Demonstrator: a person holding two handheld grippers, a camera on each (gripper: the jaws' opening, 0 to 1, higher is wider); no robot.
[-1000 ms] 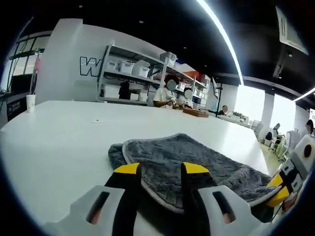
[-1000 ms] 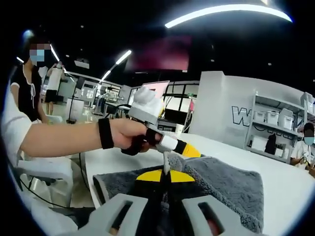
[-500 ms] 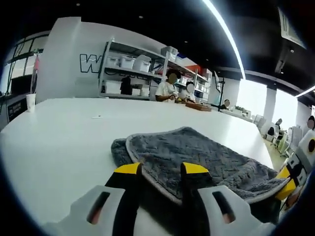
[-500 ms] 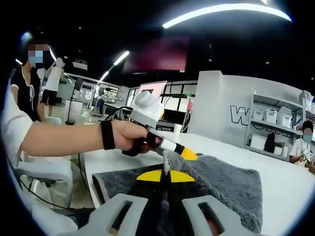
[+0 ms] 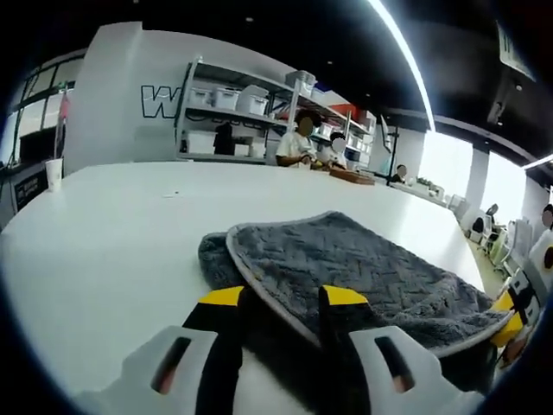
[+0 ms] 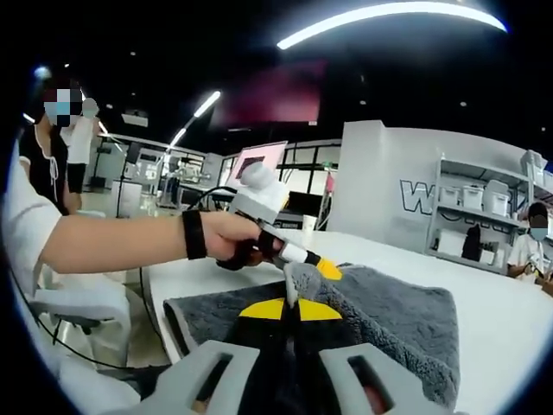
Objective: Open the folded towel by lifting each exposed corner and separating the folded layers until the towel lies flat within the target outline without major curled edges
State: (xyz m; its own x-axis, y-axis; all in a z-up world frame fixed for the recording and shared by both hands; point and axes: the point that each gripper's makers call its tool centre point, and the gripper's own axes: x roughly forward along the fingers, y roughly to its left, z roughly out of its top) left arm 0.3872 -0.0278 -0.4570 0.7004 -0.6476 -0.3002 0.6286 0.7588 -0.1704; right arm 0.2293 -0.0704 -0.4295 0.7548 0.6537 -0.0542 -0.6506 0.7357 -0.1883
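Right claw (image 6: 289, 309) is clamping a raised towel (image 5: 363, 272) corner, tips together. Left claw (image 6: 321, 270) is pinching the neighbouring corner. Grey towel is lying half-folded on the white worktop (image 5: 112, 233), near its front edge.

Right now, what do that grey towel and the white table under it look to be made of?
The towel looks like plush microfibre or terry: a fuzzy, zigzag-textured grey pile with a smooth, paler stitched border. The table looks like a hard, smooth white laminate or painted board with a soft sheen; which of these is unclear.
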